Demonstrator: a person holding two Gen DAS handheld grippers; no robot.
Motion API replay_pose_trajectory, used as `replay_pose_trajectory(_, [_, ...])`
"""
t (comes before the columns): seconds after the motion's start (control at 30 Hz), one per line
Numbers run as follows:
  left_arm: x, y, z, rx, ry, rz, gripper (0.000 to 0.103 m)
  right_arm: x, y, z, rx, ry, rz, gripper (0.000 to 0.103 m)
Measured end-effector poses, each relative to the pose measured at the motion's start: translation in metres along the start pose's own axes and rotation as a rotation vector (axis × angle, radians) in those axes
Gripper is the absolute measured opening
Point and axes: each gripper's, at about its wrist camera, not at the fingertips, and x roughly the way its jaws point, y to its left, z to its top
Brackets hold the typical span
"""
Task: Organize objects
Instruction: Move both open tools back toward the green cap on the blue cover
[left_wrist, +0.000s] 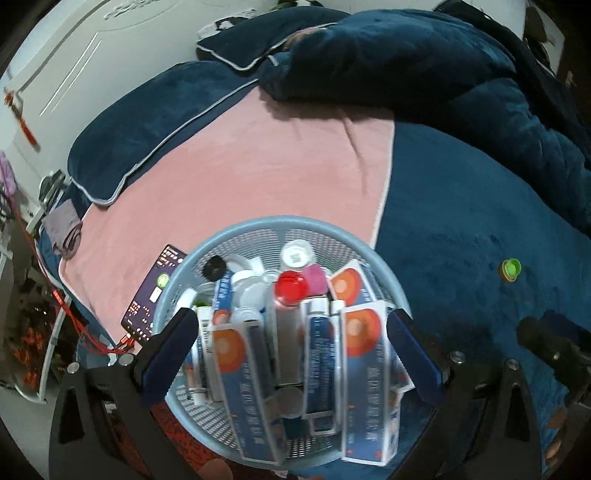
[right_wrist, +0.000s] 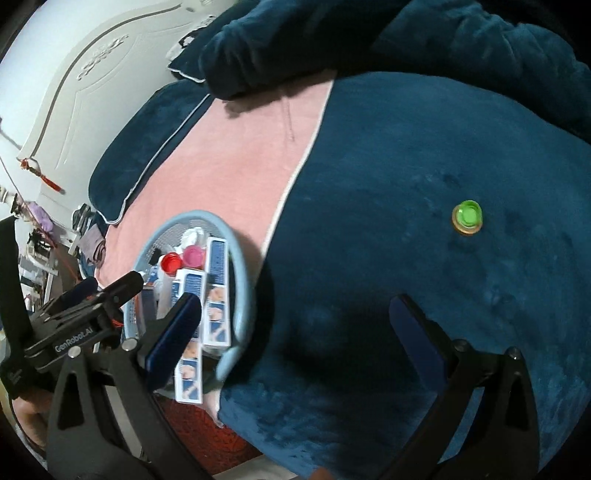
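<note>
A light blue mesh basket (left_wrist: 258, 226) sits on the bed, packed with blue-and-orange boxes (left_wrist: 364, 373), tubes, a red-capped bottle (left_wrist: 292, 288) and a pink-capped one (left_wrist: 316, 277). My left gripper (left_wrist: 291, 339) is open, its fingers spread over the basket and holding nothing. The basket also shows in the right wrist view (right_wrist: 242, 291). A small green-capped bottle (right_wrist: 467, 216) lies alone on the dark blue blanket, ahead and right of my open, empty right gripper (right_wrist: 295, 314). It shows in the left wrist view (left_wrist: 511, 268) too.
A pink towel (left_wrist: 240, 166) covers the bed's middle. Dark blue pillows (left_wrist: 140, 125) and a heaped quilt (left_wrist: 443, 66) lie at the back. A purple card (left_wrist: 153, 295) lies left of the basket. A white headboard (right_wrist: 92, 74) and clutter stand at left.
</note>
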Motion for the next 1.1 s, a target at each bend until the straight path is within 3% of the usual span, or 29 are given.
replay_pose_trajectory(0.63, [-0.001, -0.084, 0.001, 0.162, -0.002, -0.017, 0.102, -0.025, -0.065, 0.002, 0.119, -0.026, -0.034, 0.103])
replay_pose_trajectory(1.1, [0.014, -0.151, 0.001, 0.207, 0.038, -0.132, 0.102, -0.042, -0.134, 0.000, 0.259, -0.042, -0.084, 0.103])
